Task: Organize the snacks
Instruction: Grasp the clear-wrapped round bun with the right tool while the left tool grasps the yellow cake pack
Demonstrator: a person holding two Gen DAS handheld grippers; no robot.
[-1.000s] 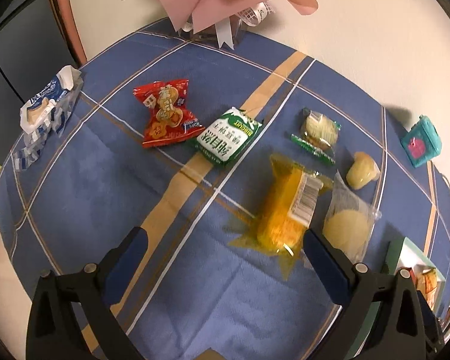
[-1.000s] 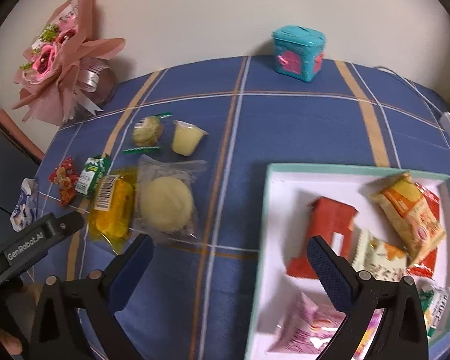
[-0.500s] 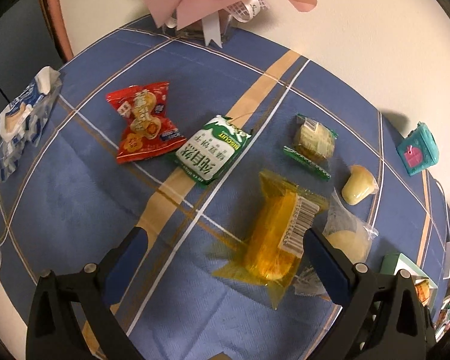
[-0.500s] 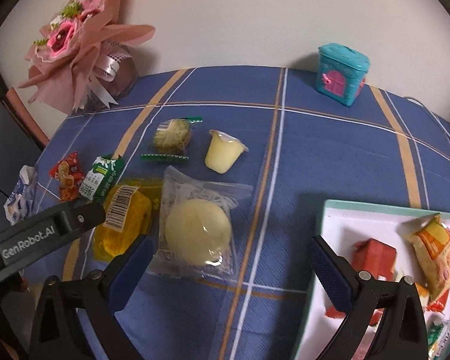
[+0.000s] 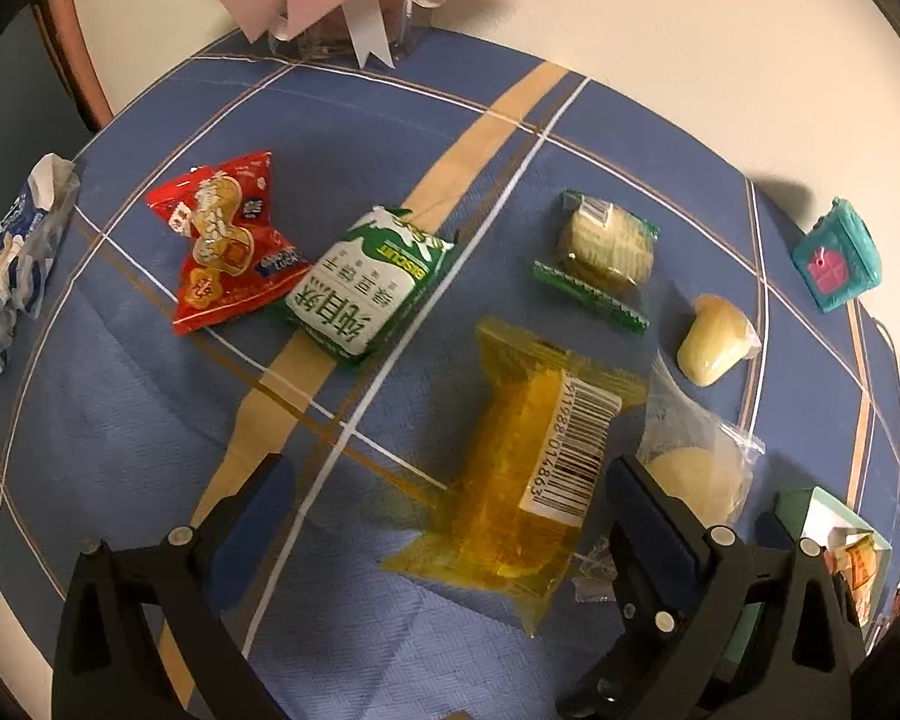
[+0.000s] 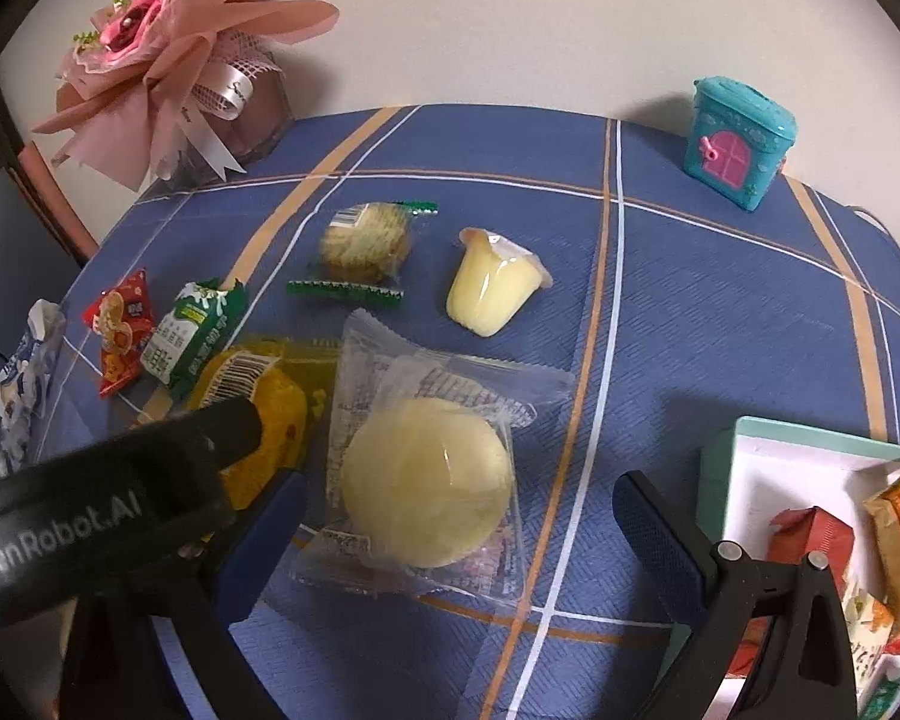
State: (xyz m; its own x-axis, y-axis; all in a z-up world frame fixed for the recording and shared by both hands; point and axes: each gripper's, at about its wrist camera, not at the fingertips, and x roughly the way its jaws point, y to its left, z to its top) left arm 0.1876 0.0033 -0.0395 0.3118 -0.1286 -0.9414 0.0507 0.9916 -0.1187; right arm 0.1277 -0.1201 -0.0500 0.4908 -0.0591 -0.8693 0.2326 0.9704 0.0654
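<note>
Loose snacks lie on the blue plaid tablecloth (image 5: 120, 420). My left gripper (image 5: 450, 510) is open just above and around the near end of a yellow cake packet (image 5: 528, 474) with a barcode. My right gripper (image 6: 462, 528) is open over a clear packet with a pale round bun (image 6: 426, 480). Farther off lie a red snack pack (image 5: 225, 240), a green biscuit pack (image 5: 366, 288), a green-trimmed cookie pack (image 6: 366, 240) and a yellow jelly cup (image 6: 492, 288). The white tray (image 6: 750, 450) with a teal rim holds several snacks at the right.
A pink bouquet (image 6: 168, 48) stands at the back left against the wall. A teal toy house (image 6: 738, 138) sits at the back right. A blue-and-white wrapper (image 5: 12, 252) lies at the table's left edge. The left gripper's black body (image 6: 108, 498) crosses the right wrist view.
Both grippers have moved forward and lower towards the loose snacks. The right one swung left, away from the tray and over the bun packet. Both stay open.
</note>
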